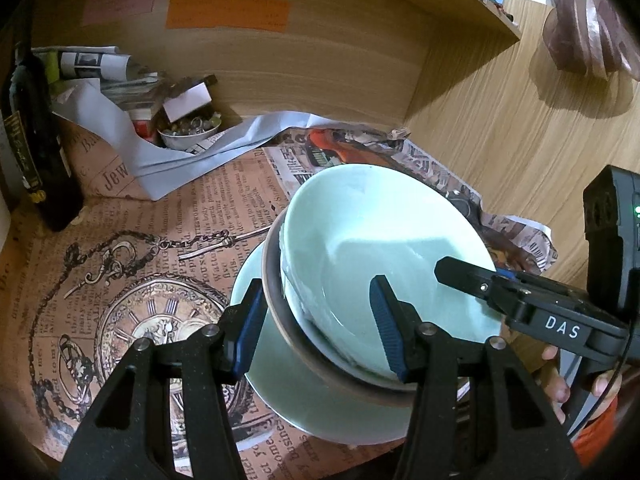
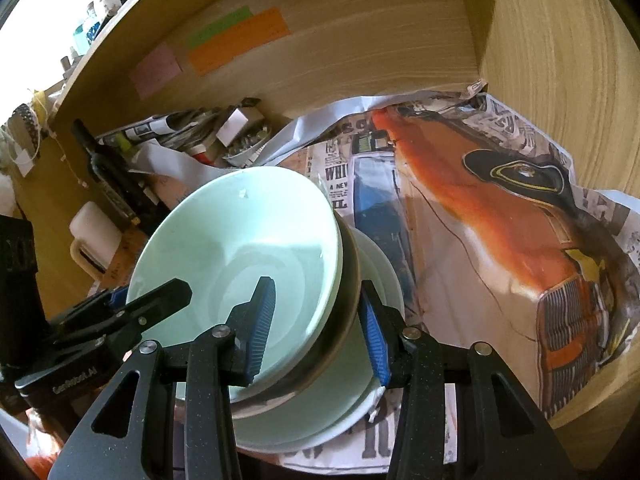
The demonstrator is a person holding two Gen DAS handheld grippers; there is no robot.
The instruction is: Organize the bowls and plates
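Note:
A pale green bowl sits nested in a dark brown-rimmed bowl, on a pale green plate on a newspaper-lined shelf. My left gripper straddles the near-left rims of both bowls, one finger inside, one outside, jaws wide. My right gripper straddles the right rims of the same bowls, with the dark bowl and plate below. The right gripper also shows in the left wrist view, reaching over the bowl's rim. Whether the pads touch the rims is unclear.
A dark wine bottle stands at the left. A small bowl of trinkets, a box and folded papers lie at the back. The shelf's wooden back wall carries coloured labels. A wooden side panel bounds the right.

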